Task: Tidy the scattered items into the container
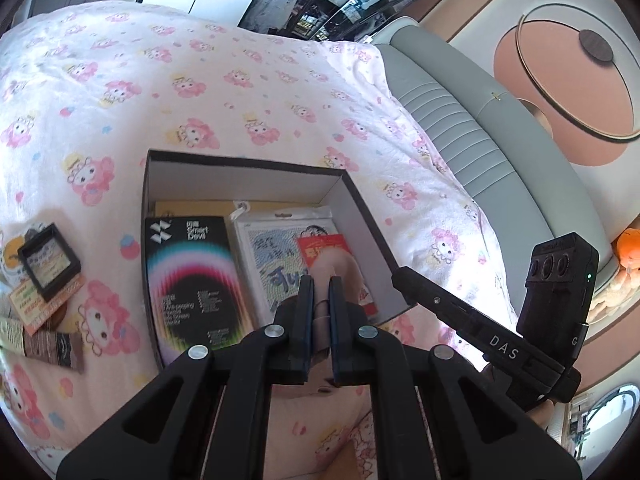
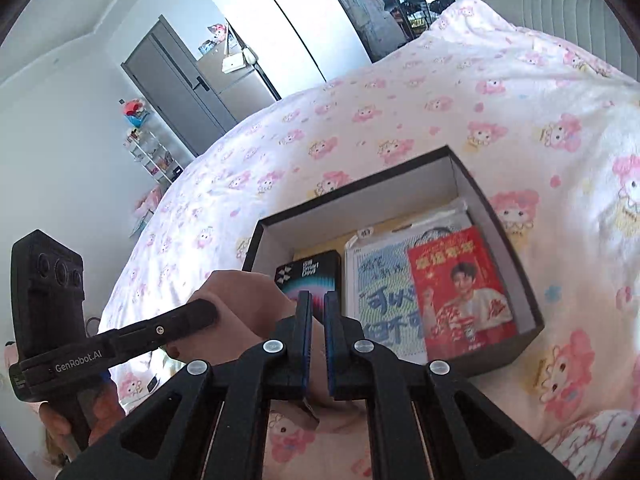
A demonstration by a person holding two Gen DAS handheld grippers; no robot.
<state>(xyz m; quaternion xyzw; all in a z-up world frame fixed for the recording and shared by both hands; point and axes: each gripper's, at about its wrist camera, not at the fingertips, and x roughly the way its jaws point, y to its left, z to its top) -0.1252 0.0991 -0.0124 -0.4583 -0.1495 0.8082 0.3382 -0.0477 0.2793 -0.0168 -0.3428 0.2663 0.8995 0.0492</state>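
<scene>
A dark open box [image 1: 362, 204] [image 2: 498, 216] lies on the pink-patterned bedspread [image 1: 200, 80]. Inside lie a black "Smart Devil" pack [image 1: 188, 276] [image 2: 318, 274], a white and blue packet [image 1: 268, 256] [image 2: 380, 288] and a red card [image 1: 322, 248] [image 2: 460, 292]. My left gripper [image 1: 320, 292] [image 2: 212, 308] hangs over the box's near edge, shut on a soft beige item [image 1: 338, 268] [image 2: 244, 296]. My right gripper [image 2: 318, 308] [image 1: 396, 276] is shut beside it, with beige showing in its gap. I cannot tell whether it pinches the item.
Loose items lie left of the box: a small black frame box [image 1: 48, 260] and flat snack wrappers [image 1: 48, 340]. A grey padded headboard [image 1: 460, 120] borders the bed, with an orange plush toy [image 1: 628, 244] past it. A grey door [image 2: 180, 92] and a shelf [image 2: 152, 152] stand beyond.
</scene>
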